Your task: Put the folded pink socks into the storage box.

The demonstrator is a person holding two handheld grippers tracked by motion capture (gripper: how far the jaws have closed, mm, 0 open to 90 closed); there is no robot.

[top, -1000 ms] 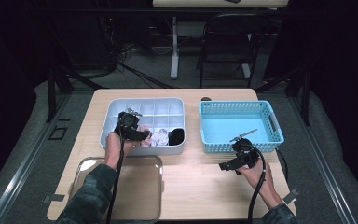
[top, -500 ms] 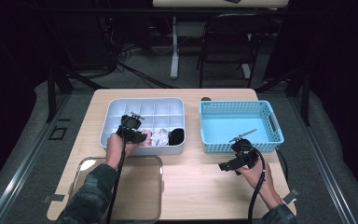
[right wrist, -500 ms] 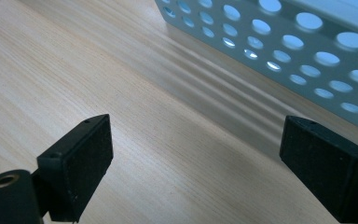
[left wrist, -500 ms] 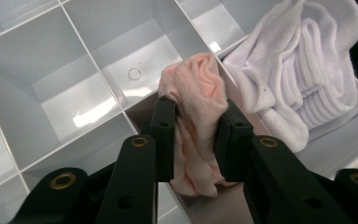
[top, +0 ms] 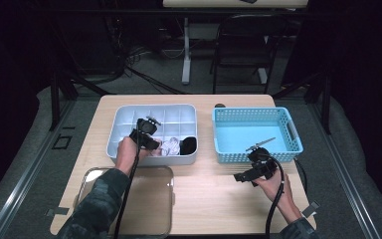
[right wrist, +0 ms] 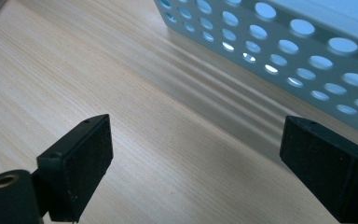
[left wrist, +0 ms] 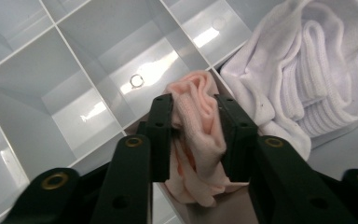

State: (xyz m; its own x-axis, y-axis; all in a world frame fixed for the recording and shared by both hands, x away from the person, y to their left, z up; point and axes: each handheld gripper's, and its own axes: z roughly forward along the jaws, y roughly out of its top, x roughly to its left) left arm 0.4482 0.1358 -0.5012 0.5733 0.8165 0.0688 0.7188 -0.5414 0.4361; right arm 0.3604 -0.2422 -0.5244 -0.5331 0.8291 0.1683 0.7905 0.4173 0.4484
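Clamping unlabelled pink sock (left wrist: pixel 198 126), left hand-held gripper (left wrist: pixel 195 135), divided tray (left wrist: pixel 51 93)

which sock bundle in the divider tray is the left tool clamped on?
The pale pink sock, pinched between the left tool jaws. The white sock lies untouched in the neighbouring compartment; the black one sits farther along.

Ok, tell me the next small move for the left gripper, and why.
Probably lift straight up. The left gripper has just closed its jaws on the pink sock, which still hangs low in the divided tray beside the white socks. Raising it first should clear the dividers.
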